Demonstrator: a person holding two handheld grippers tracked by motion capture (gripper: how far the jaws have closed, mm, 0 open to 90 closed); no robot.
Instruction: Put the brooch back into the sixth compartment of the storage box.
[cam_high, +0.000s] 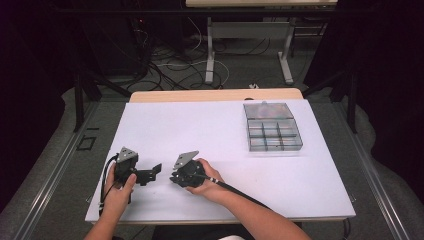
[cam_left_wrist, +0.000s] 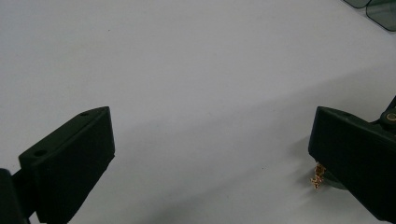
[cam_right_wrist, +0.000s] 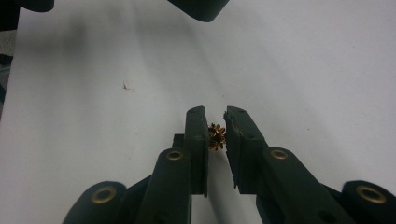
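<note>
A tiny gold and dark-red flower-shaped trinket (cam_right_wrist: 216, 136) is pinched between the black jaws of my right gripper (cam_right_wrist: 216, 115), just above the white table sheet. In the high view the right gripper (cam_high: 174, 179) points left at the near middle of the table, held in the person's right hand. My left gripper (cam_high: 151, 173) lies just left of it, pointing right, with its jaws wide apart and nothing between them. In the left gripper view, the left gripper (cam_left_wrist: 210, 149) stands open over bare sheet, and the trinket (cam_left_wrist: 318, 177) peeks out beside its right jaw.
A clear plastic compartment box (cam_high: 272, 127) with its lid folded back sits at the far right of the white sheet (cam_high: 200, 130). Its corners (cam_left_wrist: 373, 7) show in the left gripper view. A small scuff mark (cam_right_wrist: 126, 86) lies on the sheet.
</note>
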